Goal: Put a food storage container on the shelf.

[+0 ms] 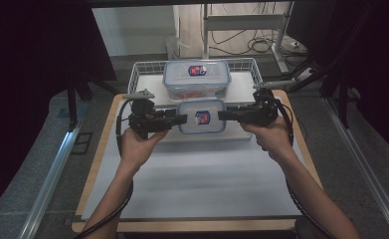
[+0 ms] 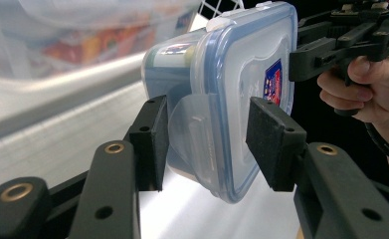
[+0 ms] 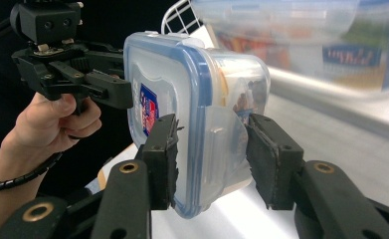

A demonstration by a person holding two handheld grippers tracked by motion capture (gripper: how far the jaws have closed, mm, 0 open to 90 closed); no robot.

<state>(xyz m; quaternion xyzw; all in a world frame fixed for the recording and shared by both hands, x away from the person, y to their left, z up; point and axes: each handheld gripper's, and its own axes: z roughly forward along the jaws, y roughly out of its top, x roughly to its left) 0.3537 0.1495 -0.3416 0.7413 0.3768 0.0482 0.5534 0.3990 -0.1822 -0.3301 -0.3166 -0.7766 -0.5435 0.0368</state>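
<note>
Two grippers, your left gripper (image 1: 182, 119) and right gripper (image 1: 222, 115), clamped the small lidded container (image 1: 201, 117) at its end flaps, held clear above the bench (image 1: 192, 184). Beyond, a larger container (image 1: 197, 78) already sat in the wire basket (image 1: 137, 69); placing this one seemingly remained.

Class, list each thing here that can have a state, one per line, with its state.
Small clear plastic box with blue-rimmed lid: lid on, gripped at both ends.
Large clear plastic box with blue-rimmed lid: lid on, in the white wire basket.
Left hand-held gripper: shut on the small box.
Right hand-held gripper: likewise.
</note>
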